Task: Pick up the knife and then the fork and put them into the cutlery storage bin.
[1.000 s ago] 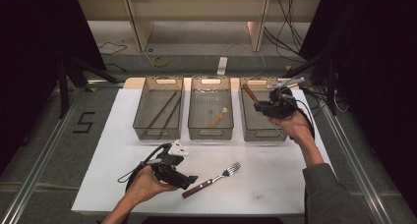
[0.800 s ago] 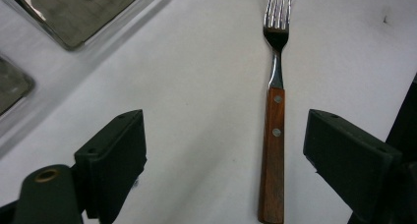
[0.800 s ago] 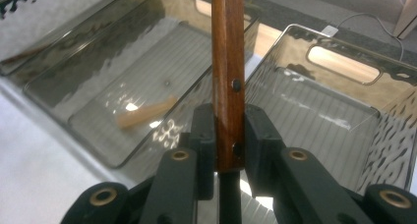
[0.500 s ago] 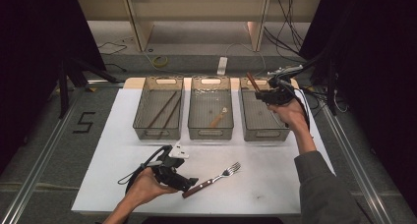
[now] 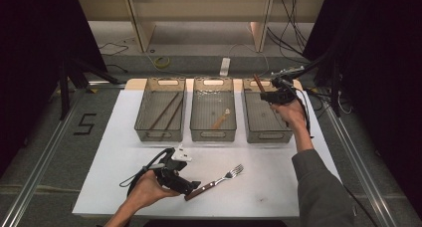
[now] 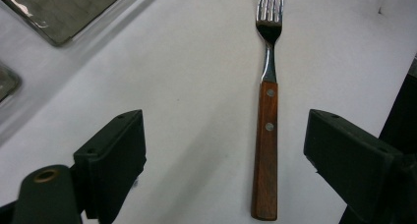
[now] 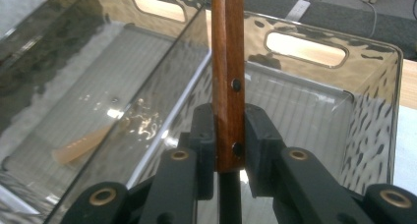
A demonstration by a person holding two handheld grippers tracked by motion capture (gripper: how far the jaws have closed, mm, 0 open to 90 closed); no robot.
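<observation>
Nearest in, the left claw [image 6: 223,150] sits low on the white counter [image 5: 278,187] with its jaws wide apart, the wood-handled fork [image 6: 266,135] lying between them but off-centre, closer to one jaw; close now and that jaw could nudge the handle and skid it away. Farther out, the right claw [image 7: 229,135] is clamped on a wooden utensil handle [image 7: 227,62] over the right-hand clear bin [image 5: 267,118] (the working end is out of sight). Let go too high or tilted, and it may strike the rim and drop outside.
</observation>
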